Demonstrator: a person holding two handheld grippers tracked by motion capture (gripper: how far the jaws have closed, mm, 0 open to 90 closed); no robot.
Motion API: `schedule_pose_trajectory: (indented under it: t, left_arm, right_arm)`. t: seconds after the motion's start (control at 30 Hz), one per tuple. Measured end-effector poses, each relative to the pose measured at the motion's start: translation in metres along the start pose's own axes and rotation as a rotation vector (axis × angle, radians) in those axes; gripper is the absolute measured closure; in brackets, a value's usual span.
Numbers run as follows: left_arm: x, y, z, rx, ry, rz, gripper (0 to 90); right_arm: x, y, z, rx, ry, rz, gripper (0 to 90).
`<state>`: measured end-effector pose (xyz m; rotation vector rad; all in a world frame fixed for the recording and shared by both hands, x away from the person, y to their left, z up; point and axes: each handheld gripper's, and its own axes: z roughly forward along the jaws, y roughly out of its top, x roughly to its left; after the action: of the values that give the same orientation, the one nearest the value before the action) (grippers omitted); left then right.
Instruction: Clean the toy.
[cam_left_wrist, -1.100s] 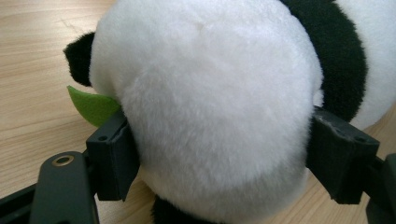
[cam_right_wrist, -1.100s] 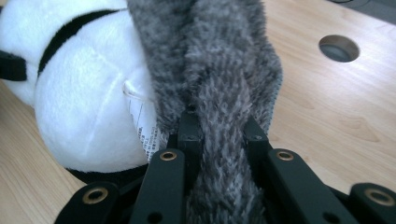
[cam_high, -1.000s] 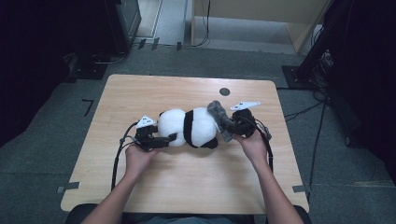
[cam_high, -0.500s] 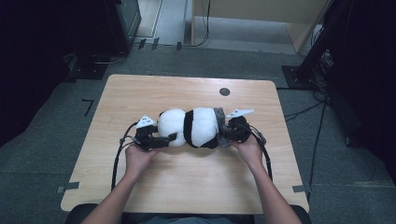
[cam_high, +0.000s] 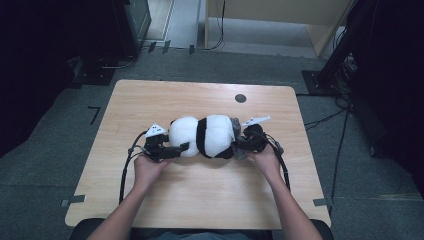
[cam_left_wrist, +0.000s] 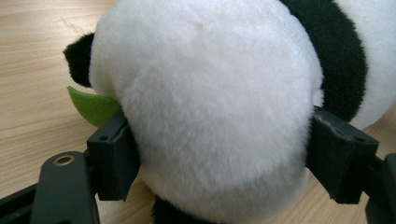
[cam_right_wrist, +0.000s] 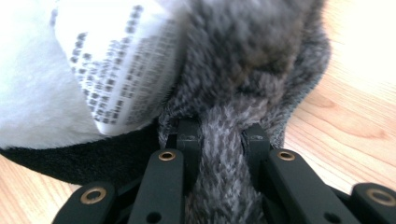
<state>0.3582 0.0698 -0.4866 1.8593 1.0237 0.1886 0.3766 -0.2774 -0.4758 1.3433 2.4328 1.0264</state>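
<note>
Plush panda (cam_high: 207, 136) lying on its side across the middle of the bench (cam_high: 200, 200), head toward the left, rump toward the right. Left hand-held gripper (cam_high: 172, 148) spread wide around the white head (cam_left_wrist: 210, 107), jaws pressing into the fur on both sides and denting it a little. Green felt leaf (cam_left_wrist: 93, 106) poking out by the near jaw, black ear (cam_left_wrist: 77, 58) just above it. Right hand-held gripper (cam_right_wrist: 219, 140) pinched down tight on a strip of grey fur (cam_right_wrist: 224, 182) at the rump end, printed care label (cam_right_wrist: 121, 70) hanging just beside the grip.

Soft, light, squashy by the look of it: no risk of breakage, plenty of give under the pads. Fur likely to slide a bit over the stuffing, so a shallow bite may creep. Head grip looks the sounder hold, broad and round, with pads well sunk in. Thin grey strip good for tugging or steering only; likely to stretch and let the body sag if lifted by it alone. Label best left out of the pinch.
</note>
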Motion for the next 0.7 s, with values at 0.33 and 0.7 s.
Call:
schedule_pose_trajectory:
  t: [0.33, 0.7]
  left_arm:
    - [-0.001, 0.0, 0.0, 0.0, 0.002, 0.005, 20.4]
    - [-0.002, 0.0, 0.0, -0.003, 0.004, 0.003, 20.4]
  right_arm:
    - [-0.01, 0.01, -0.037, -0.115, -0.038, 0.044, 75.3]
    - [0.013, 0.03, -0.064, -0.2, -0.004, -0.018, 75.4]
